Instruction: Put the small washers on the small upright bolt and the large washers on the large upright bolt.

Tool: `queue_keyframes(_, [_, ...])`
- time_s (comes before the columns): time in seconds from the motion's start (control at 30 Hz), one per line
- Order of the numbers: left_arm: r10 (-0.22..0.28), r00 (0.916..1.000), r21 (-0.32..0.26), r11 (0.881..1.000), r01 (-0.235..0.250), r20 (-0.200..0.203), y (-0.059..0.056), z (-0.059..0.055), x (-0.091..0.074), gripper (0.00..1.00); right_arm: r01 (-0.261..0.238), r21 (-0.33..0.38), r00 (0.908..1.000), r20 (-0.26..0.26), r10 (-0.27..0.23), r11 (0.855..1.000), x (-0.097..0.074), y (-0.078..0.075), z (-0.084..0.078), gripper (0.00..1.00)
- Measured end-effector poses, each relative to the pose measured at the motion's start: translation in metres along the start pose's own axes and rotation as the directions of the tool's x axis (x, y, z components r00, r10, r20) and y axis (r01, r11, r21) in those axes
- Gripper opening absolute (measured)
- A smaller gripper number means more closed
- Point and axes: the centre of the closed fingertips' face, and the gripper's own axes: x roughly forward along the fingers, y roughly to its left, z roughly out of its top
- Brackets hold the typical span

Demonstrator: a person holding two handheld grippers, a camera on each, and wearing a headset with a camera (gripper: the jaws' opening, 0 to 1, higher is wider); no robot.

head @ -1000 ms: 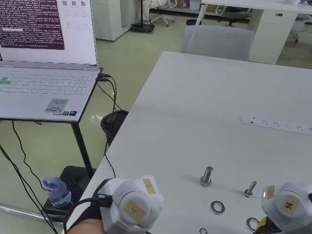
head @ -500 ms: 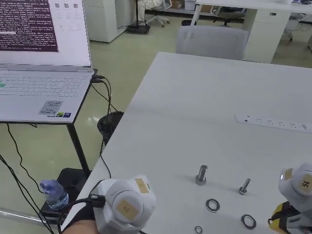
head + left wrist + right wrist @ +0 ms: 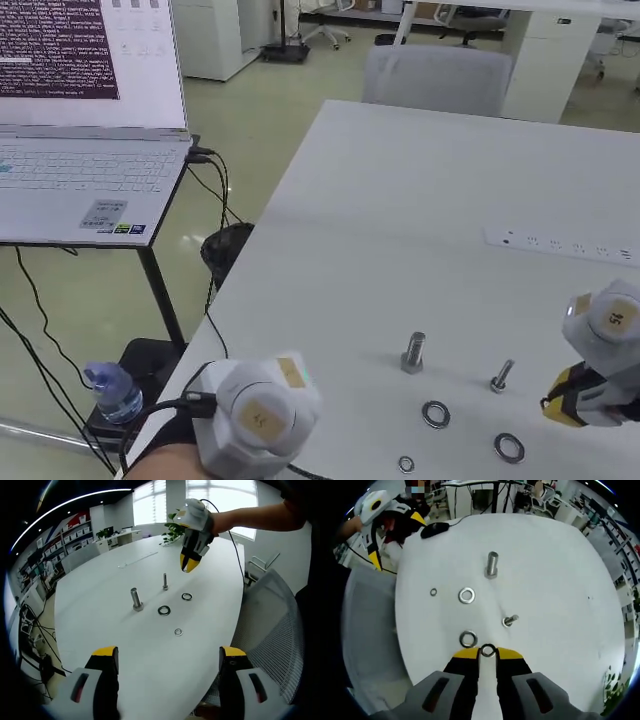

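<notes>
Left gripper (image 3: 167,664): released, its jaws spread wide with nothing between them; it sits low at the near left corner of the table (image 3: 400,220), and in the head view its round body hides the jaws.
Right gripper (image 3: 487,657): clenched on a small washer (image 3: 488,651), the jaws nearly together.
Held small washer: its own gripper view shows the ring pinched at the yellow tips; in the left gripper view and the head view it is too small to make out.
Right gripper's height: the left gripper view shows it raised off the table, beyond the small bolt (image 3: 165,581).
Large bolt (image 3: 413,353): upright, bare, left of the small bolt.
Small bolt: bare in all three views; it looks tilted in the head view and the right gripper view.
Large washers (image 3: 435,413): two, flat on the table, one nearer than the large bolt, the other nearer than the small bolt, apart from each other.
Loose small washer (image 3: 405,464): flat on the table, nearest the person, left of both large washers.
Power strip (image 3: 560,247): far right of the table, well apart from the bolts.
Laptop (image 3: 90,160): open on a stand left of the table.
</notes>
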Motion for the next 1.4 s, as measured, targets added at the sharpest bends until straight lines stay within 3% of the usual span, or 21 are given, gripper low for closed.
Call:
queue_keyframes(0.57, [-0.007, 1.0, 0.006, 1.0, 0.007, -0.007, 0.002, -0.003, 0.003, 0.85, 0.019, -0.022, 0.9998, 0.001, -0.019, 1.0, 0.001, -0.029, 0.03, 0.13])
queue_keyframes(1.07, [-0.028, 0.9995, 0.015, 0.999, 0.028, -0.013, 0.001, -0.008, 0.006, 0.97, -0.006, -0.051, 0.9994, -0.036, 0.004, 0.999, 0.021, -0.034, 0.033, 0.13])
queue_keyframes(1.4, [-0.035, 0.9991, 0.018, 0.999, 0.036, -0.023, 0.004, -0.01, 0.008, 0.98, -0.017, -0.06, 0.9985, -0.054, 0.014, 0.998, 0.027, -0.035, 0.032, 0.13])
